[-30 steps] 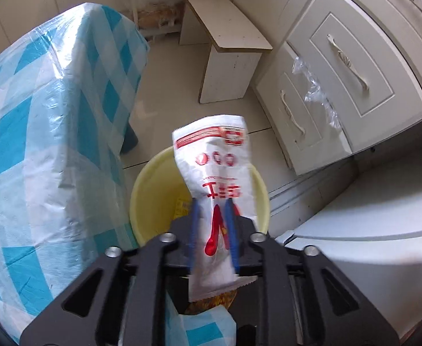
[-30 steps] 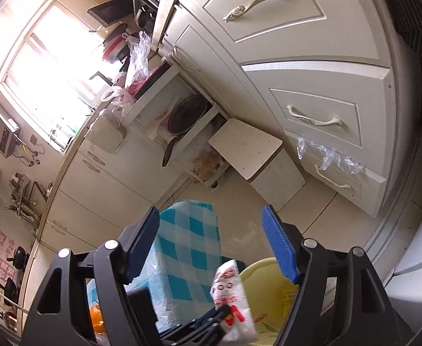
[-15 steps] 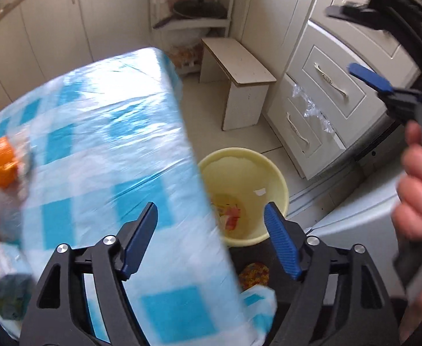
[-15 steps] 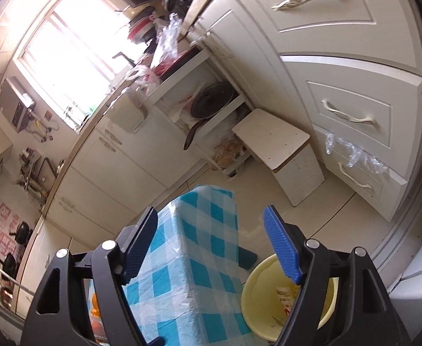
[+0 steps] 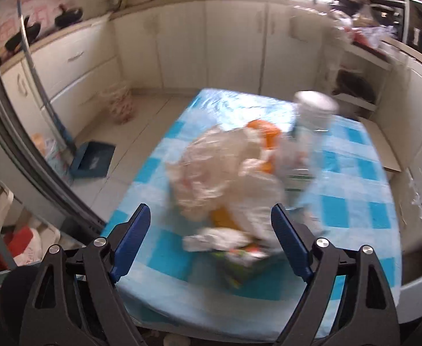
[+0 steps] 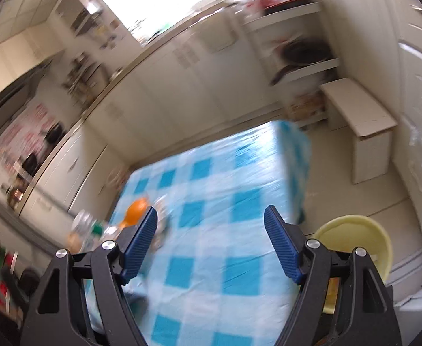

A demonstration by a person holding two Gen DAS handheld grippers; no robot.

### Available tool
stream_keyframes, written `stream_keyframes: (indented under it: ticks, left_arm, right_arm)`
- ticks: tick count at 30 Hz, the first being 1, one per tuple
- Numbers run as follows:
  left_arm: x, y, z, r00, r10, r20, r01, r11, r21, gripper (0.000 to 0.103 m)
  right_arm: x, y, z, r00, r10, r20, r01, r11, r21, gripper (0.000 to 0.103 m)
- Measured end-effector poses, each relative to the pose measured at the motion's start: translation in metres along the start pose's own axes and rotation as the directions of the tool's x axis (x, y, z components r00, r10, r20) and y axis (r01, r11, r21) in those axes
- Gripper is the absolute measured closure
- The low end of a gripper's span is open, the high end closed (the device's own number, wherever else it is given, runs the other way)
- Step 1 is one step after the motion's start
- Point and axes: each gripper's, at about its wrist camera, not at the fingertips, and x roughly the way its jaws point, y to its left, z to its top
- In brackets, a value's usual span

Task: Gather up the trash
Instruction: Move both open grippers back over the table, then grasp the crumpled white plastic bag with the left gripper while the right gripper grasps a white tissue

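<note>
Left wrist view is filled, nearest the lens, by the left gripper [image 5: 208,240], whose jaws are opening; nothing is pressed by its blue pads [image 5: 130,242], though a heap of rubbish on the checked table [image 5: 352,210] is seen beyond the gap between them. At the near edge of that table a small green carton [image 5: 239,265] is made out, and behind it a crumpled clear plastic bag [image 5: 222,178] is piled, with an orange object [image 5: 264,132] partly hidden under its folds. Just behind the bag, toward the table's far side, a clear plastic bottle [image 5: 311,132] is blurred. On the floor to the left of the table a blue dustpan [image 5: 92,158] is seen, with white cabinets [image 5: 182,46] beyond.

Only from the right wrist is the yellow bin [image 6: 355,242] shown, on the floor just beside the table's right edge and partly covered by the gripper frame. The right gripper [image 6: 211,245] is held released, with nothing between its fingers, over bare cloth. The same trash pile is glimpsed at the table's left edge, half hidden by the left finger [image 6: 140,242]. Past the table's far right corner a white stool [image 6: 360,127] is stood by the cabinets.
</note>
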Motion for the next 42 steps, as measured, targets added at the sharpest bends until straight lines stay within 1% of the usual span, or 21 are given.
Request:
stream_keyframes:
  ticks: [2,4,6,7,10,13,14,15,16,17,18,21,26,28,29,30,31,32,33,37,42]
  left_arm:
    - [0.022,0.013,0.006,0.999,0.001,-0.050,0.000,1.000,0.018,0.021]
    - [0.036,0.015,0.006,0.997,-0.007,-0.076,0.011,0.998,0.055,0.021]
    - [0.051,0.011,0.006,0.995,0.007,-0.096,0.002,0.995,0.096,0.021]
    - [0.057,0.008,0.007,0.994,-0.001,-0.105,0.012,0.993,0.114,0.021]
    - [0.071,0.000,0.003,0.992,0.027,-0.122,-0.007,0.988,0.156,0.021]
    - [0.084,0.009,0.004,0.989,0.004,-0.149,0.015,0.992,0.126,0.021]
    - [0.088,0.012,0.003,0.988,-0.005,-0.152,0.023,0.993,0.117,0.024]
    - [0.090,0.015,0.004,0.988,-0.013,-0.154,0.030,0.994,0.107,0.033]
    - [0.093,0.016,0.004,0.987,-0.024,-0.161,0.041,0.994,0.099,0.038]
    - [0.096,0.018,0.004,0.984,-0.044,-0.171,0.059,0.994,0.086,0.055]
    - [0.099,0.021,0.004,0.982,-0.059,-0.181,0.073,0.995,0.073,0.068]
    - [0.095,0.027,0.003,0.983,-0.084,-0.166,0.094,0.994,0.056,0.072]
    - [0.071,0.046,0.008,0.986,-0.125,-0.114,0.126,0.992,0.006,0.072]
    - [0.065,0.057,0.009,0.984,-0.143,-0.104,0.141,0.990,-0.027,0.072]
    - [0.064,0.062,0.008,0.982,-0.158,-0.105,0.154,0.987,-0.044,0.072]
    - [0.063,0.067,0.008,0.980,-0.171,-0.105,0.165,0.984,-0.063,0.072]
    - [0.062,0.072,0.008,0.979,-0.175,-0.101,0.168,0.983,-0.079,0.072]
    - [0.062,0.076,0.008,0.979,-0.178,-0.097,0.169,0.981,-0.090,0.072]
    - [0.062,0.081,0.008,0.979,-0.182,-0.094,0.173,0.980,-0.100,0.072]
    - [0.064,0.092,0.008,0.978,-0.193,-0.082,0.181,0.975,-0.126,0.072]
    - [0.060,0.094,0.009,0.979,-0.193,-0.062,0.184,0.974,-0.128,0.072]
  right_arm:
    - [0.012,0.028,-0.011,0.997,0.053,-0.055,-0.058,0.995,-0.078,0.029]
    - [0.026,0.055,-0.023,0.984,0.127,-0.124,-0.143,0.981,-0.129,0.029]
    - [0.039,0.078,-0.033,0.969,0.171,-0.178,-0.201,0.965,-0.166,0.029]
    - [0.045,0.088,-0.038,0.962,0.184,-0.202,-0.221,0.958,-0.180,0.029]
    - [0.066,0.112,-0.051,0.944,0.201,-0.264,-0.258,0.944,-0.207,0.029]
    - [0.082,0.129,-0.062,0.928,0.213,-0.307,-0.285,0.935,-0.213,0.029]
    - [0.088,0.133,-0.065,0.922,0.217,-0.320,-0.293,0.933,-0.211,0.030]
    - [0.093,0.136,-0.067,0.916,0.223,-0.334,-0.302,0.931,-0.206,0.030]
    - [0.096,0.141,-0.069,0.910,0.230,-0.346,-0.311,0.929,-0.201,0.030]
    - [0.102,0.145,-0.072,0.903,0.237,-0.358,-0.321,0.927,-0.195,0.031]
    - [0.106,0.148,-0.074,0.899,0.239,-0.366,-0.325,0.926,-0.194,0.033]
    - [0.116,0.155,-0.076,0.897,0.231,-0.377,-0.320,0.927,-0.194,0.034]
    - [0.134,0.164,-0.080,0.896,0.213,-0.391,-0.304,0.934,-0.186,0.040]
    - [0.141,0.165,-0.081,0.897,0.190,-0.399,-0.283,0.940,-0.189,0.044]
    - [0.146,0.165,-0.083,0.897,0.179,-0.404,-0.272,0.945,-0.185,0.054]
    - [0.149,0.163,-0.084,0.899,0.170,-0.404,-0.259,0.950,-0.177,0.065]
    - [0.150,0.162,-0.084,0.904,0.163,-0.395,-0.248,0.953,-0.175,0.071]
    - [0.150,0.161,-0.083,0.905,0.168,-0.391,-0.249,0.954,-0.167,0.085]
    - [0.148,0.160,-0.082,0.906,0.177,-0.384,-0.254,0.954,-0.158,0.094]
    - [0.136,0.168,-0.077,0.916,0.214,-0.338,-0.289,0.939,-0.189,0.097]
    - [0.117,0.181,-0.075,0.905,0.278,-0.321,-0.368,0.891,-0.266,0.098]
